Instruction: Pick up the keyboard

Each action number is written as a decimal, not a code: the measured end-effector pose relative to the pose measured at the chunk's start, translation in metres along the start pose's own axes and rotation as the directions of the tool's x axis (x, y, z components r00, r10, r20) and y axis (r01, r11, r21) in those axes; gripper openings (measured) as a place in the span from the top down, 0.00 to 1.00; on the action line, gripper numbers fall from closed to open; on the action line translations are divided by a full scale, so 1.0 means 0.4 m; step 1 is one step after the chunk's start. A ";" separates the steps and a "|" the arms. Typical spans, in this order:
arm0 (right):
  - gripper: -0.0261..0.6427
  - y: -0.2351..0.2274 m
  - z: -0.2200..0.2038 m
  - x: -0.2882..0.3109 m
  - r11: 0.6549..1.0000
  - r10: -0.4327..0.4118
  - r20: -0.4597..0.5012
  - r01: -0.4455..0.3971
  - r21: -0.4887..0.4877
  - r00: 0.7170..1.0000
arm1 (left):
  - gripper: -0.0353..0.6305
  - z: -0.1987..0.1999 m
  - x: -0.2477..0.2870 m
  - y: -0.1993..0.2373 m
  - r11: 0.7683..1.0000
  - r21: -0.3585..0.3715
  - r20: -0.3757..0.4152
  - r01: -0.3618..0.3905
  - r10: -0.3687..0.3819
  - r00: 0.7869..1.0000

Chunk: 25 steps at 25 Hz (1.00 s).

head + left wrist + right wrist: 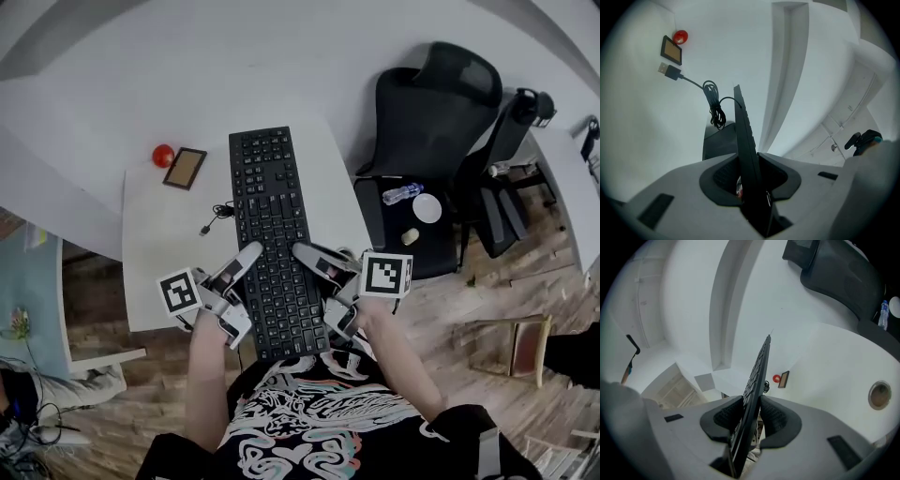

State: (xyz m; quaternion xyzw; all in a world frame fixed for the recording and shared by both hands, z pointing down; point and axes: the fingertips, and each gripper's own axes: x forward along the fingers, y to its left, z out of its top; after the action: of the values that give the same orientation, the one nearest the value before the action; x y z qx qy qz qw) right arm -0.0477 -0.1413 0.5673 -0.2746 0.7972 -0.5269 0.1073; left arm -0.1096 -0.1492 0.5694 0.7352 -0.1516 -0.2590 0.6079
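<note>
Left tongs [248,255]: clenched on the keyboard [272,234], pads tight against both faces of its left long edge, toward the near end. Right tongs [305,251]: likewise clenched on the keyboard, on the right long edge, straight across from the left pair.

Keyboard: black, full-size, lengthwise away from the person. Far end over the middle of the white counter [159,244], near end out past the counter's front edge, above the patterned shirt [300,412]. Edge-on in both gripper views, a thin dark slab between the pads. Resting on the counter or clear of it: cannot tell.

Cable [217,214]: small coiled bundle just left of the keyboard, plug loose on the counter beside it.

Farther left and back on the counter: small brown-faced frame [185,168], flat; red ball [163,155] just beside its far-left corner.

Right of the counter: black office chair [431,112]; nearer, a low black surface [436,248] with a water bottle [401,194] on its side and a white dish [427,207]. Wood floor [487,309] beyond.
</note>
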 end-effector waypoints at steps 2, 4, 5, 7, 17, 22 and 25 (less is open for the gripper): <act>0.76 0.001 0.001 -0.005 1.000 -0.018 -0.011 0.018 -0.013 1.000 | 0.79 -0.004 -0.003 -0.008 1.000 -0.007 0.008 -0.004 0.004 1.000; 0.76 0.019 -0.002 -0.003 1.000 0.011 -0.014 -0.011 0.001 1.000 | 0.79 -0.008 -0.011 -0.013 1.000 -0.012 0.019 -0.007 0.007 1.000; 0.76 0.024 0.001 -0.005 1.000 0.020 -0.014 -0.020 0.006 1.000 | 0.79 -0.009 -0.010 -0.015 1.000 -0.008 0.024 -0.009 0.009 1.000; 0.77 0.023 0.012 -0.020 1.000 0.011 -0.020 -0.011 0.000 1.000 | 0.79 -0.015 0.001 -0.023 1.000 0.000 0.033 -0.011 0.011 0.999; 0.77 0.065 0.028 -0.029 0.995 0.089 -0.023 -0.088 0.042 0.996 | 0.79 -0.025 0.011 -0.042 1.000 0.017 0.053 -0.024 0.023 0.998; 0.78 0.056 0.026 -0.034 0.996 0.086 -0.037 -0.085 0.031 0.996 | 0.79 -0.029 0.008 -0.038 0.999 0.027 0.067 -0.032 0.030 0.997; 0.78 0.046 0.027 -0.035 0.996 0.085 -0.044 -0.084 0.023 0.995 | 0.79 -0.030 0.010 -0.033 0.999 0.036 0.074 -0.025 0.023 0.997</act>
State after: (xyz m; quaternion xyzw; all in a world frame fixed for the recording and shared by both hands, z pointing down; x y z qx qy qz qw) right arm -0.0371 -0.1365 0.5444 -0.2275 0.8047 -0.5363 0.1145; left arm -0.1007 -0.1388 0.5575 0.7345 -0.1874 -0.2755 0.5911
